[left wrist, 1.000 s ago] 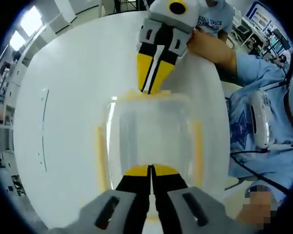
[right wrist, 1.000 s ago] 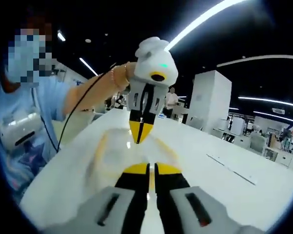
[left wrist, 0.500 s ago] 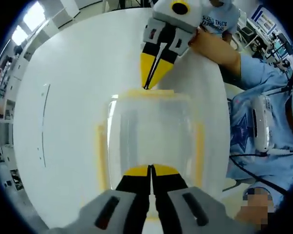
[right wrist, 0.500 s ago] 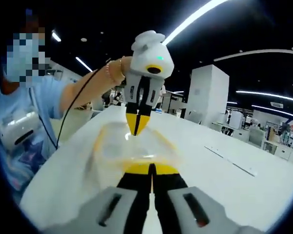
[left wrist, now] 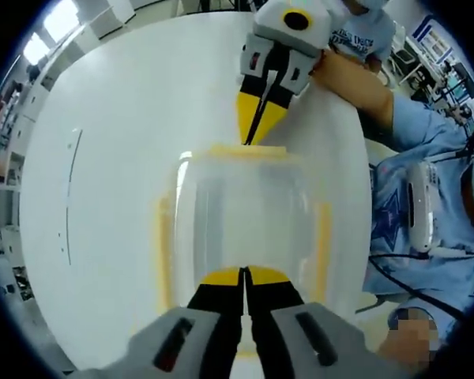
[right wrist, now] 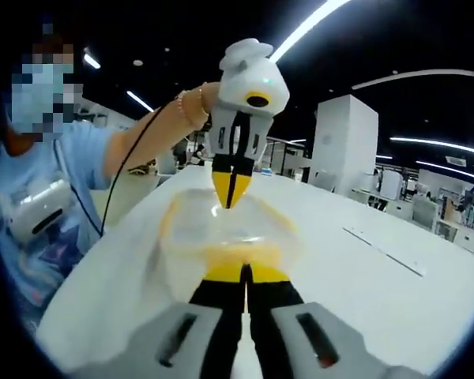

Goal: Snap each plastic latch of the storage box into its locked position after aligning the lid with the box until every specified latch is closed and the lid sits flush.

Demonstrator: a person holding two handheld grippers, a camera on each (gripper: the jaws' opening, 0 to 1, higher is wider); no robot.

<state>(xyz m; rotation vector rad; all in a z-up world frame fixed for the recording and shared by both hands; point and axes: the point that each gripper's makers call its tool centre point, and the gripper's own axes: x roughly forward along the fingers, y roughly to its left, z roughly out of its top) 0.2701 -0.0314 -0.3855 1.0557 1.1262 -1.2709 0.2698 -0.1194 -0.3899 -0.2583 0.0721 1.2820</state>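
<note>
A clear storage box (left wrist: pixel 241 217) with its lid on lies on the white table (left wrist: pixel 110 118), with yellow latches on its sides (left wrist: pixel 164 251) (left wrist: pixel 323 241). My left gripper (left wrist: pixel 242 273) is shut, its tips at the box's near end. My right gripper (left wrist: pixel 255 136) comes in from the top, shut, its tips at the far yellow latch (left wrist: pixel 249 150). In the right gripper view the right gripper (right wrist: pixel 244 268) is shut over the near yellow latch (right wrist: pixel 237 255), while the left gripper (right wrist: pixel 231 199) points down on the far end of the box (right wrist: pixel 221 225).
A person in a light blue shirt (left wrist: pixel 426 150) stands at the table's edge, also seen as a sleeve (right wrist: pixel 59 181) beside the table. A thin seam (left wrist: pixel 69 197) runs across the table top. White cabinets (right wrist: pixel 344 146) stand beyond the table.
In the left gripper view the right gripper has shifted slightly up and right along the far latch. In the right gripper view the box has drawn closer under my jaws.
</note>
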